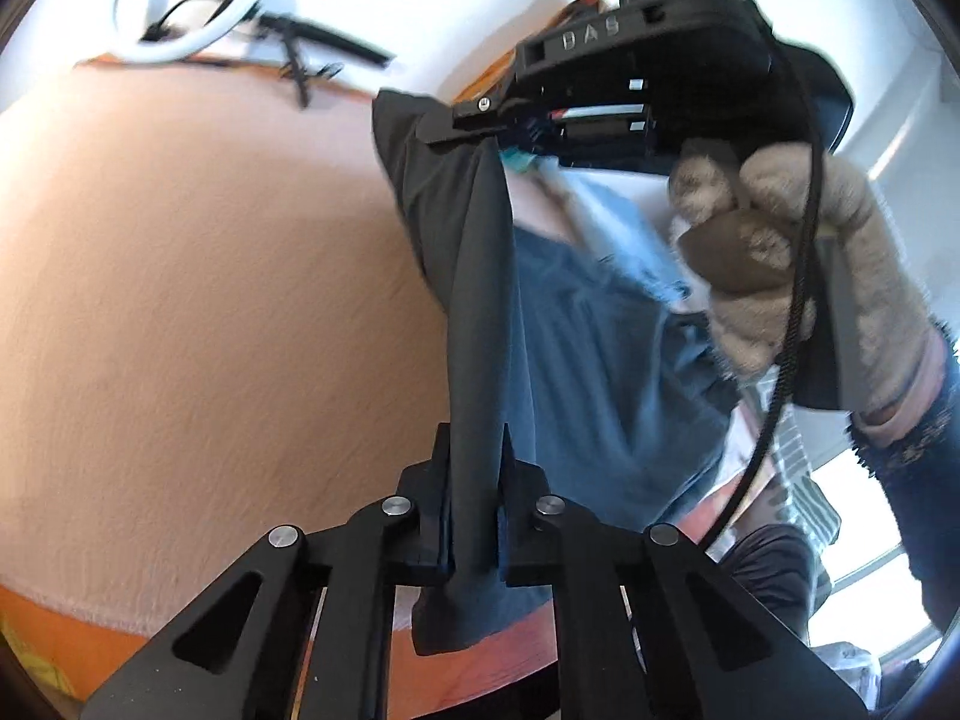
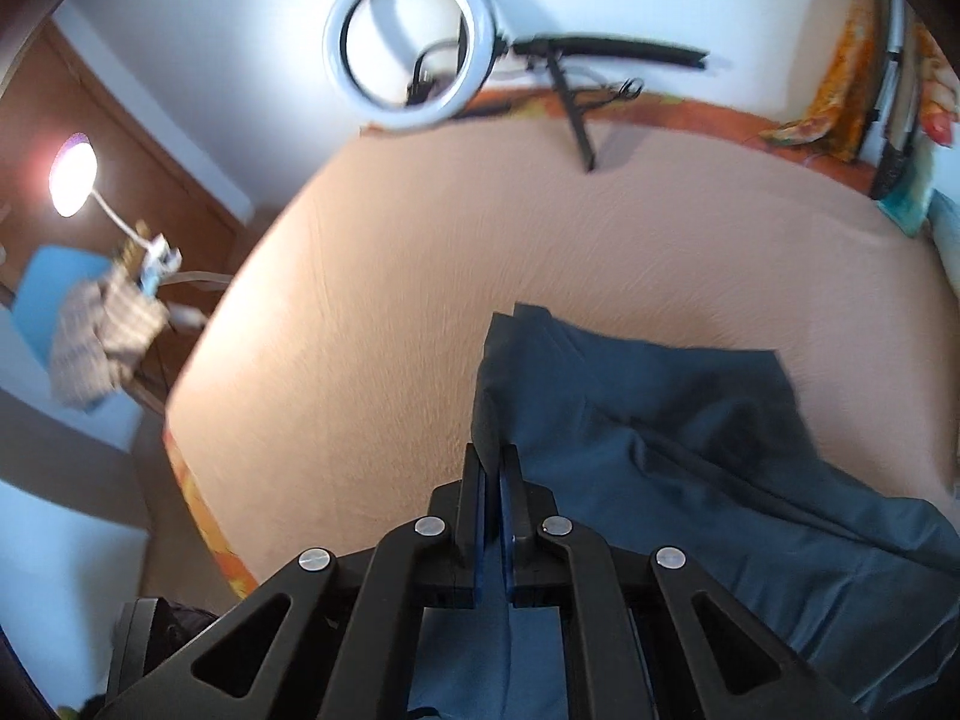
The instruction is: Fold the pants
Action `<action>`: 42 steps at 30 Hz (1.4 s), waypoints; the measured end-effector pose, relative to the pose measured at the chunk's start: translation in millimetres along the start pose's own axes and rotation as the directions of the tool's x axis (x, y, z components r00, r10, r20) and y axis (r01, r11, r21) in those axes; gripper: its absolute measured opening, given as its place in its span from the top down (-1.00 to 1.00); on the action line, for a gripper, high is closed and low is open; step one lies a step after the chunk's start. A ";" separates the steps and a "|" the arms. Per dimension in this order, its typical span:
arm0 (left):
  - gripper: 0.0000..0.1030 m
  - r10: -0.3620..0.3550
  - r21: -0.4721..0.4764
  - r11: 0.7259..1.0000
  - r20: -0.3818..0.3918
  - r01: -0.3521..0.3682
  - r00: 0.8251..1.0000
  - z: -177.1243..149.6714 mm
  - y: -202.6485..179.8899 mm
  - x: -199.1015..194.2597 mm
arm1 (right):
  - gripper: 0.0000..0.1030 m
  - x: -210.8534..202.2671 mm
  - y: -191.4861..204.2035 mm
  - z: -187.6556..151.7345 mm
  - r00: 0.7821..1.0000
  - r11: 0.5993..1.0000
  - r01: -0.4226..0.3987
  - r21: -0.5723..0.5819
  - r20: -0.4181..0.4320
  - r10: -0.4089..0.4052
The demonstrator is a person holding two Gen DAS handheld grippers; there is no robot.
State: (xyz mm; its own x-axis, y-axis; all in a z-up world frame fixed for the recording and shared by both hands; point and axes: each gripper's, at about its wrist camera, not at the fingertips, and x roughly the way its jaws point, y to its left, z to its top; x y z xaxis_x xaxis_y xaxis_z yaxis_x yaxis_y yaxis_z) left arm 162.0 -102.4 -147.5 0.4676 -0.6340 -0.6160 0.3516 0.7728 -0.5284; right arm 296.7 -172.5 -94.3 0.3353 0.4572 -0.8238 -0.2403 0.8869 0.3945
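The dark blue-grey pants (image 1: 480, 300) hang as a taut band between both grippers above the bed. My left gripper (image 1: 476, 441) is shut on one bunched end, with a tail of cloth hanging below its jaws. At the top of the left wrist view, a gloved hand (image 1: 798, 276) holds my right gripper (image 1: 465, 123), which pinches the other end. In the right wrist view, the right gripper (image 2: 493, 457) is shut on a folded edge of the pants (image 2: 690, 450). The rest of the cloth spreads to the right over the peach bed cover (image 2: 390, 300).
A ring light (image 2: 414, 42) on a black tripod (image 2: 576, 114) lies at the bed's far edge by the white wall. A lit lamp (image 2: 72, 174) and a blue chair with a checked cloth (image 2: 102, 330) stand left of the bed. The person's blue shirt (image 1: 600, 360) is close behind the pants.
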 end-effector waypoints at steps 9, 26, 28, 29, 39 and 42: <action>0.88 -0.107 0.103 0.989 0.041 0.102 0.993 19.0 -51.3 -6.7 | 1.00 -68.4 -37.3 -1.5 0.986 0.994 -0.068 0.083 0.157 0.054; 0.92 -0.045 0.224 0.974 -0.014 0.047 0.999 -8.2 -78.4 11.3 | 0.12 -20.0 -70.2 -41.9 0.999 0.999 -0.036 0.010 -0.024 0.036; 0.82 -0.022 0.221 0.975 -0.027 0.027 0.999 -11.9 -72.4 8.8 | 0.11 -1.7 -76.4 -47.8 0.996 0.999 -0.039 0.018 -0.074 0.040; 0.79 -0.008 0.219 0.976 -0.033 0.015 0.999 -13.5 -69.9 8.9 | 0.11 3.8 -80.4 -51.4 0.995 0.999 -0.040 0.027 -0.087 0.043; 0.29 0.035 0.256 0.967 -0.061 -0.018 0.998 -24.5 -69.9 18.1 | 0.11 5.3 -109.4 -106.3 0.972 0.979 -0.140 0.145 -0.166 0.164; 0.28 0.011 0.214 0.977 -0.065 0.003 0.998 -24.9 -62.7 16.4 | 0.13 0.6 -111.2 -124.0 0.957 0.965 -0.196 0.177 -0.181 0.227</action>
State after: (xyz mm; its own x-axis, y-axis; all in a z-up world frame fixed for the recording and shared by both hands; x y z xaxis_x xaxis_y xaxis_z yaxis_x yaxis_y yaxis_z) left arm 127.5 -161.9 -139.0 0.4174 -0.6260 -0.6587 0.5184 0.7594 -0.3932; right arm 210.6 -279.0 -189.2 0.1015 0.6271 -0.7723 -0.1365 0.7777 0.6136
